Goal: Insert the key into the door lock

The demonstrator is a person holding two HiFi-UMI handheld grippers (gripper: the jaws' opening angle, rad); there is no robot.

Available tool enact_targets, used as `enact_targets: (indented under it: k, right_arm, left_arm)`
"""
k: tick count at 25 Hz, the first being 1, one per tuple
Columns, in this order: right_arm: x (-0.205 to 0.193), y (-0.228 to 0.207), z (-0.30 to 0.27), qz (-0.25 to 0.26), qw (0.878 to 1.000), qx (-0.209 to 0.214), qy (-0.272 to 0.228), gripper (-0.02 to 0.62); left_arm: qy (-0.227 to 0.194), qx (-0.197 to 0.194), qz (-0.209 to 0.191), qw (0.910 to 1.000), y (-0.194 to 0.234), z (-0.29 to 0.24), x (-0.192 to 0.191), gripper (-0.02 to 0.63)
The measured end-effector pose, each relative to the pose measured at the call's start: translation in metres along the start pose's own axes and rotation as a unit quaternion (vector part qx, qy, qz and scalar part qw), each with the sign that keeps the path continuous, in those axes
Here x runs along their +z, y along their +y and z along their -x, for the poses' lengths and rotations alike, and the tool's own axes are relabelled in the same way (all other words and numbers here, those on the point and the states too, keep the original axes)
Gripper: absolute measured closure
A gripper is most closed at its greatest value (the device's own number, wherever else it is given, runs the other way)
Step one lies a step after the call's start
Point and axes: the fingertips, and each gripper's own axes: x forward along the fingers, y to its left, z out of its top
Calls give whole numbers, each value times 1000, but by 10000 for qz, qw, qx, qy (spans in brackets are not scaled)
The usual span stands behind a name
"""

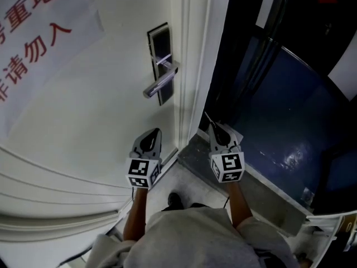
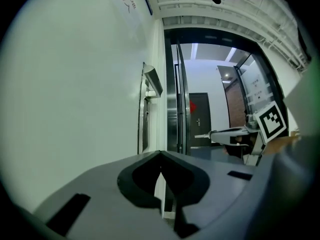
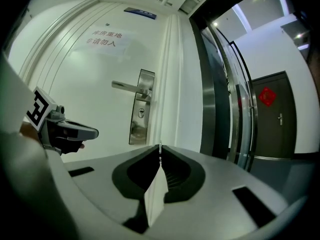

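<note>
A white door point(image 1: 95, 94) carries a steel lock plate point(image 1: 160, 63) with a lever handle point(image 1: 162, 84). In the right gripper view the plate point(image 3: 141, 106) shows its keyhole point(image 3: 141, 113) below the handle point(image 3: 127, 87). My right gripper point(image 1: 215, 127) is shut on a thin key point(image 1: 207, 118), whose tip sticks out past the jaws point(image 3: 159, 148) and points toward the door's edge. My left gripper point(image 1: 153, 132) hovers in front of the door below the handle, jaws together with nothing between them point(image 2: 160, 154). Both stand short of the lock.
A paper sign with red characters point(image 1: 33, 32) hangs on the door. Right of the door frame point(image 1: 192, 66) an open doorway leads to a dark blue floor point(image 1: 279, 110). Metal-framed glass panels point(image 3: 235, 109) and a dark door point(image 3: 272, 116) stand beyond.
</note>
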Motion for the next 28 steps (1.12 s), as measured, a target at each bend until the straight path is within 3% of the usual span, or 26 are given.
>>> enact_targets:
  k: [4, 12, 21, 28]
  right_arm:
    - [-3, -2, -8, -7, 10000, -62, 22, 565]
    - [-3, -20, -35, 20, 9999, 117, -33, 566]
    - [15, -46, -60, 154, 9974, 671, -232, 566]
    - [39, -26, -77, 237, 9907, 1218, -559, 565]
  left_arm:
    - [182, -111, 8, 9998, 4, -8, -5, 589]
    - [182, 84, 46, 9998, 11, -34, -3, 589]
    - [-49, 838, 21, 9965, 16, -44, 21, 589]
    - [-155, 1443, -74, 9894, 34, -21, 32, 589]
